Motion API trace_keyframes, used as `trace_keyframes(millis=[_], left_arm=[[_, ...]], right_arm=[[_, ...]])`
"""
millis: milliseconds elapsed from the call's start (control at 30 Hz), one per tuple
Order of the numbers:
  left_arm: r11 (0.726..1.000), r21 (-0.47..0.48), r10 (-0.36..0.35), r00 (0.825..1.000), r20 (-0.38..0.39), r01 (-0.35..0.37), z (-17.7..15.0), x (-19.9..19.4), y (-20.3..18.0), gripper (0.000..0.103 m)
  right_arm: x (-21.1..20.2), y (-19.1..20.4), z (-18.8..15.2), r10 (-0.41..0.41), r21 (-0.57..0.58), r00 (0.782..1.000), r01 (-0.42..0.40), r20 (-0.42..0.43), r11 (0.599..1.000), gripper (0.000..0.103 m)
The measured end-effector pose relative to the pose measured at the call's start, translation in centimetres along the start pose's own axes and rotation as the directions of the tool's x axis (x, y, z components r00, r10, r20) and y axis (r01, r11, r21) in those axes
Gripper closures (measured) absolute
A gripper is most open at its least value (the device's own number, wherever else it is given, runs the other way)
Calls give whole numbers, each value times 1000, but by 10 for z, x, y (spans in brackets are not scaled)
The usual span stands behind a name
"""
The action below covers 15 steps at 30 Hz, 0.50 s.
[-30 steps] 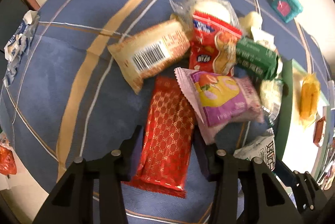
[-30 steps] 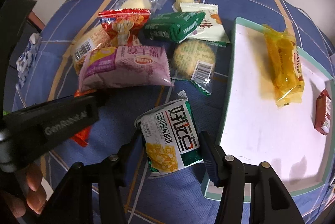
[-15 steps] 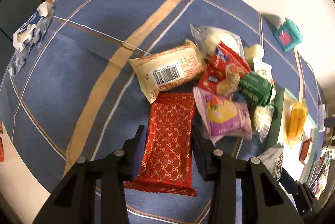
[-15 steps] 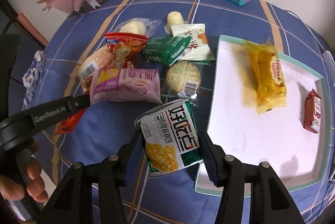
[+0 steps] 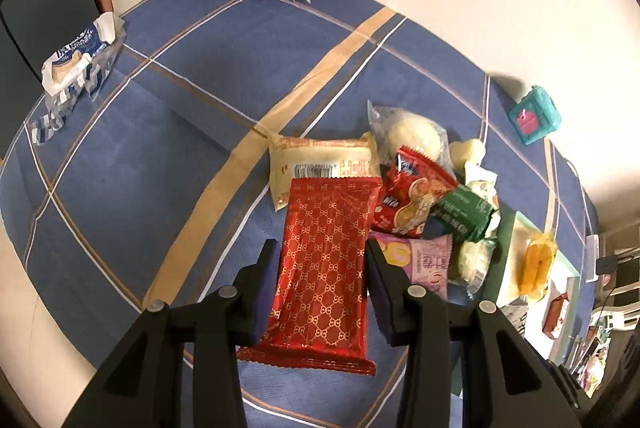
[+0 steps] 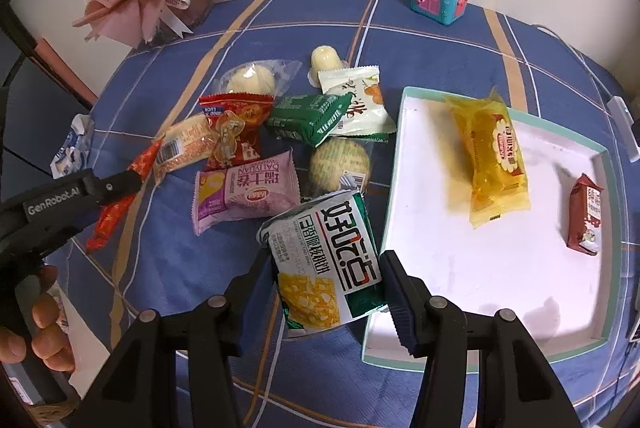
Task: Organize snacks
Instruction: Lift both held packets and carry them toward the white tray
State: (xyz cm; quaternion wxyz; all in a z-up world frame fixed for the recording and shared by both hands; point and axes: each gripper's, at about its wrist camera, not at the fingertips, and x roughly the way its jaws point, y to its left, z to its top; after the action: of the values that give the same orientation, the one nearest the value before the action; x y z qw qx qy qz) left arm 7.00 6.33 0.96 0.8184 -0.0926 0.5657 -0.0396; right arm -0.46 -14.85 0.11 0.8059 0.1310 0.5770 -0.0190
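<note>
So I've got both claws loaded: left claw [image 5: 322, 278] is clamped on the red pack [image 5: 325, 268], right claw [image 6: 326, 286] is clamped on the corn bag [image 6: 326, 260], both held up off the bench [image 5: 160, 148] with the tray [image 6: 460, 268] just beside the right one. My worry is that slick foil slipping out mid-swing. The puffy bag could also catch the tray rim or bump the yellow pack [image 6: 494, 164].

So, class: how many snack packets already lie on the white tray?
2. On the white tray: a yellow packet near its far side, and a dark red packet by its right edge. None appears hidden.
</note>
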Motion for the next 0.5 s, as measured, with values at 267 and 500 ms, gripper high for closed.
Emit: trace_keyframes(millis=[267, 500], left_arm=[[1000, 14, -9, 999, 48, 8, 6, 1, -24, 59], [996, 91, -25, 997, 67, 19, 0, -9, -57, 59]], right_arm=[[-11, -19, 2, -11, 45, 1000, 9, 29, 999, 46], [-19, -53, 3, -50, 126, 998, 44, 46, 991, 46]])
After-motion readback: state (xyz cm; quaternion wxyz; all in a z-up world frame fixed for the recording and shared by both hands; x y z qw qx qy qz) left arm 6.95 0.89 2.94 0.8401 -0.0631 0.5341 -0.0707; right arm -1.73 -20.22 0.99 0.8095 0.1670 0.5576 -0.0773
